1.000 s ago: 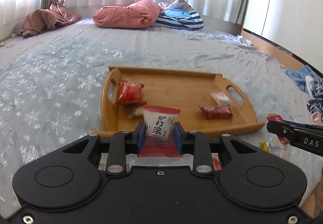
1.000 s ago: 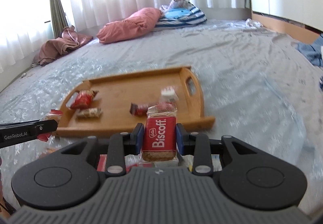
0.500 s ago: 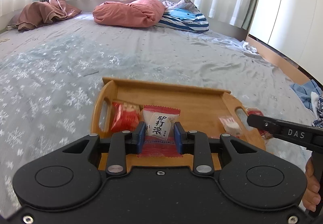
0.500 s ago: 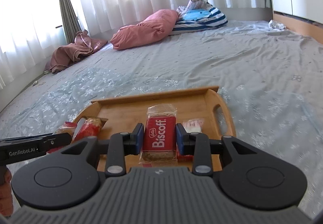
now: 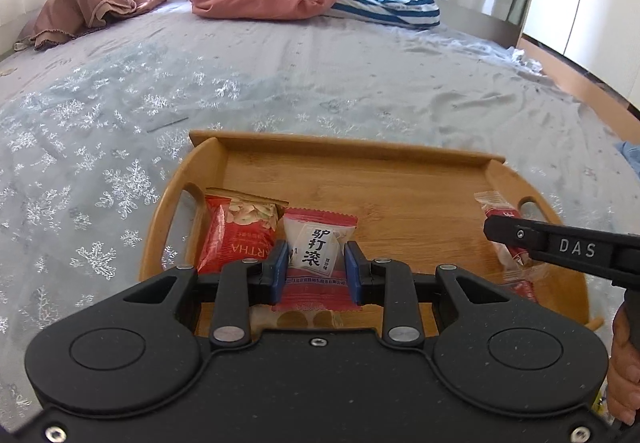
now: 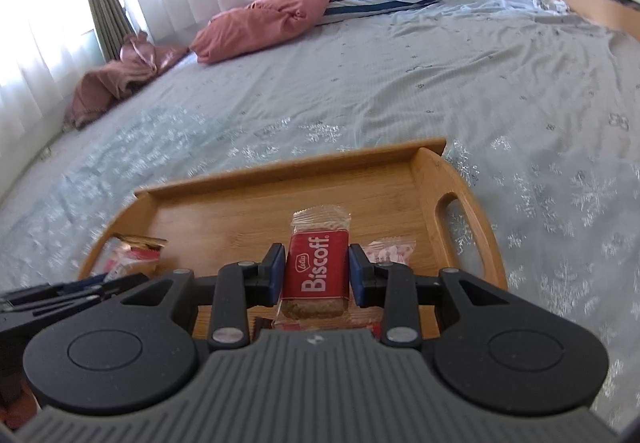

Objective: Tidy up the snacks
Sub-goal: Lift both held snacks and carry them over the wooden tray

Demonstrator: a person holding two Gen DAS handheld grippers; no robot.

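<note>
Snacks: white-and-red sachet point(image 5: 316, 255) clenched in left claw point(image 5: 316, 271); red Biscoff biscuit pack point(image 6: 316, 267) gripped by right claw point(image 6: 316, 273). Left view alone showed red nut packet point(image 5: 236, 231) on bamboo tray point(image 5: 360, 151).

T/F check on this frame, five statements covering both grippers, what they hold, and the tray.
1. The left gripper is shut on a white and red snack packet with black Chinese characters. True.
2. The right gripper is empty. False: it is shut on a red Biscoff biscuit packet.
3. The wooden tray with cut-out handles sits on a bare wooden table. False: it rests on a grey-blue bedsheet with snowflake print.
4. A red nut packet lies in the tray near its left handle. True.
5. The tray holds no snacks. False: several packets already lie in it.
</note>
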